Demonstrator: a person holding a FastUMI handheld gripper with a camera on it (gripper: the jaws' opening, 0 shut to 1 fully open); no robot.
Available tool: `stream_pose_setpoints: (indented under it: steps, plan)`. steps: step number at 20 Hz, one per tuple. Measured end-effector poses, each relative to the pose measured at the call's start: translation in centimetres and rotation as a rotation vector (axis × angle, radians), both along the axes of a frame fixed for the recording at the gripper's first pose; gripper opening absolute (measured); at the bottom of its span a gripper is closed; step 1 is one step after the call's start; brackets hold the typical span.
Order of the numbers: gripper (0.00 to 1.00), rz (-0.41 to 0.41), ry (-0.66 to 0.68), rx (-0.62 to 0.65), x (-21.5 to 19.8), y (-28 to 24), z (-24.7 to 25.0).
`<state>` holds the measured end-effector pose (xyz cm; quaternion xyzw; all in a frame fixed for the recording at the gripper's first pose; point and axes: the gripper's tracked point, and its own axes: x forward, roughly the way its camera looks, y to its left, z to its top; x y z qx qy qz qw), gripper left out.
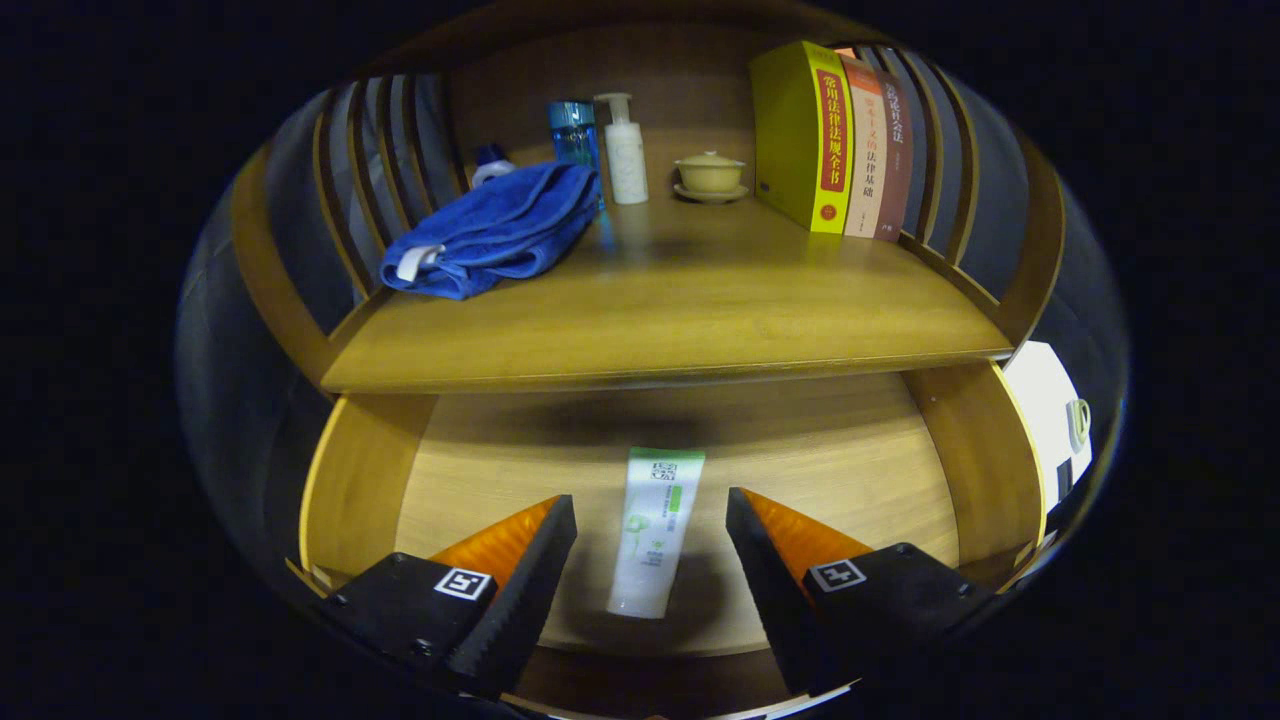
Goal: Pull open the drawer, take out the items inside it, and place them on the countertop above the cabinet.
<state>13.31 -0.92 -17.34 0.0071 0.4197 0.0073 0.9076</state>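
Observation:
The wooden drawer (860, 470) stands pulled open below the countertop (680, 310). A white and green tube (655, 530) lies flat on the drawer floor, its length running away from me. My gripper (650, 540) hangs open over the drawer, with the tube between the two fingers and a gap on each side. Neither finger touches the tube.
On the countertop lie a folded blue towel (500, 230), a blue bottle (574, 132), a white pump bottle (625, 150), a small lidded cup on a saucer (710, 175) and three upright books (835, 140). Curved wooden rails (350, 180) fence both sides. The countertop's front half is bare wood.

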Motion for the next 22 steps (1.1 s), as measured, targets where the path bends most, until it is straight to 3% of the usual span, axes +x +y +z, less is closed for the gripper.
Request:
stream_pose_setpoints:
  steps: [12, 16, 18, 22]
  plan:
    - [0.97, -0.016, 0.284, 0.042, -1.1, 1.0, -5.1]
    - [0.81, -0.005, 0.307, 0.022, -0.9, 1.0, -6.2]
    - [0.68, -0.001, 0.303, 0.003, -0.5, 0.5, -6.1]
    - [0.61, 0.009, 0.291, 0.017, 0.9, 0.1, -4.9]
